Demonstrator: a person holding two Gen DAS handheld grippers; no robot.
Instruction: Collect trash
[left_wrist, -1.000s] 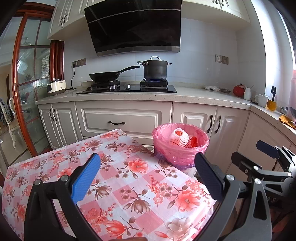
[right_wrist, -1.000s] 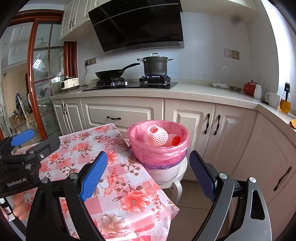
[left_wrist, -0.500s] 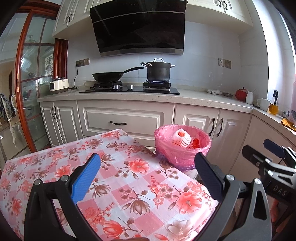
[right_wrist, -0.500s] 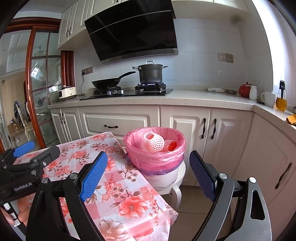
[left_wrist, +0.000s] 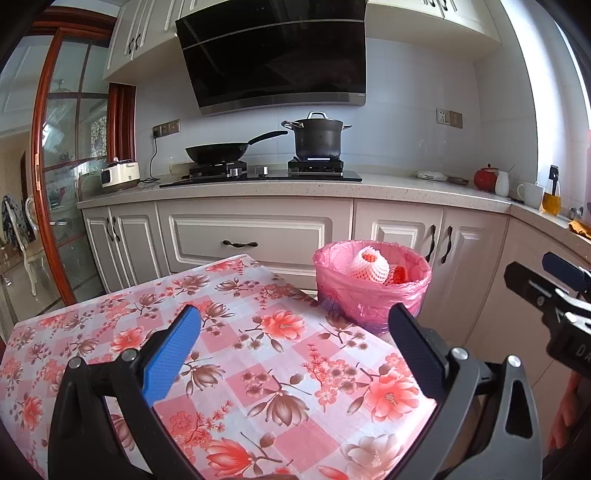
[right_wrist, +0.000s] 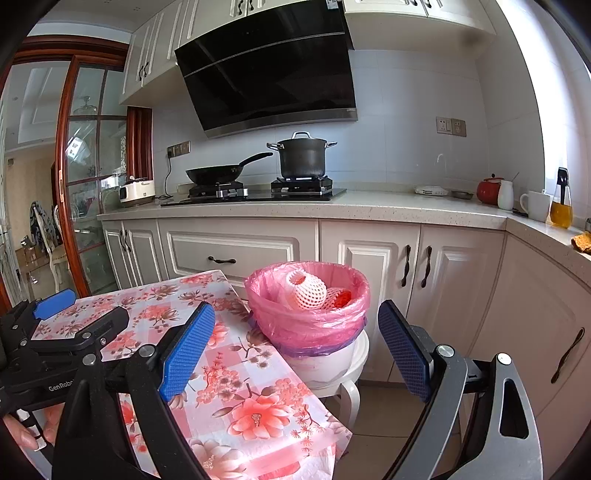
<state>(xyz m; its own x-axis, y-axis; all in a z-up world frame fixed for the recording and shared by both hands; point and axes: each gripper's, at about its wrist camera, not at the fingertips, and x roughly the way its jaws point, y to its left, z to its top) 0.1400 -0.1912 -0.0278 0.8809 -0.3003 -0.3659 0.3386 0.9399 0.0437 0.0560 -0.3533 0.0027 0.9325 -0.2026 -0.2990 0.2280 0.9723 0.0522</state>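
Both grippers spread and empty above the table, trash in the bin.

The left gripper hangs over the floral tablecloth with its blue pads wide apart and nothing between them; the right gripper is just as wide, empty, off the table's corner. Each shows at the edge of the other's view, with part of a hand under the left one. Just past the table, the bin, lined with a pink bag, sits on a white stool. Inside it lie a white foam net and something red. Behind run white cabinets and a counter, with a wok and a pot on the hob, under a black hood.
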